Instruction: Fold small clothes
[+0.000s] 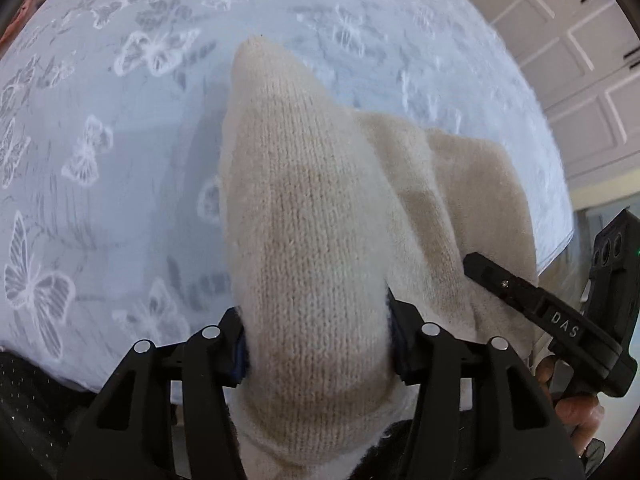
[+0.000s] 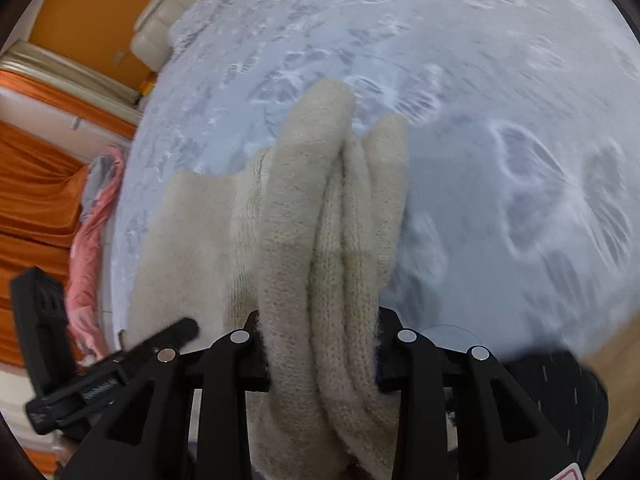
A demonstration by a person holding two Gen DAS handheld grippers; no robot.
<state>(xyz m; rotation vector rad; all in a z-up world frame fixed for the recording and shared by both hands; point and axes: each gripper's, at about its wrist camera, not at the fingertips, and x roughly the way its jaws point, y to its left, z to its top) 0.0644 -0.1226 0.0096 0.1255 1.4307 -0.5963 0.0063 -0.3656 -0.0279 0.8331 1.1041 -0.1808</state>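
Observation:
A cream knit garment [image 1: 312, 240] hangs bunched over a white bedspread with butterfly print [image 1: 100, 160]. My left gripper [image 1: 316, 344] is shut on one thick fold of the knit, which covers the fingertips. My right gripper [image 2: 320, 344] is shut on several stacked folds of the same cream knit [image 2: 332, 220]; its fingertips are hidden by the cloth. The right gripper shows in the left wrist view [image 1: 532, 300] at the right, close beside the garment. The left gripper shows in the right wrist view [image 2: 120, 364] at the lower left. Both hold the garment lifted above the bedspread [image 2: 500, 100].
A pink and grey garment [image 2: 92, 240] lies at the bed's left edge. Orange curtains [image 2: 28, 200] and a cream headboard [image 2: 168, 16] lie beyond. White panelled cabinet doors [image 1: 568, 60] stand past the bed's right edge. A dark dotted cloth [image 2: 560, 392] lies at the lower right.

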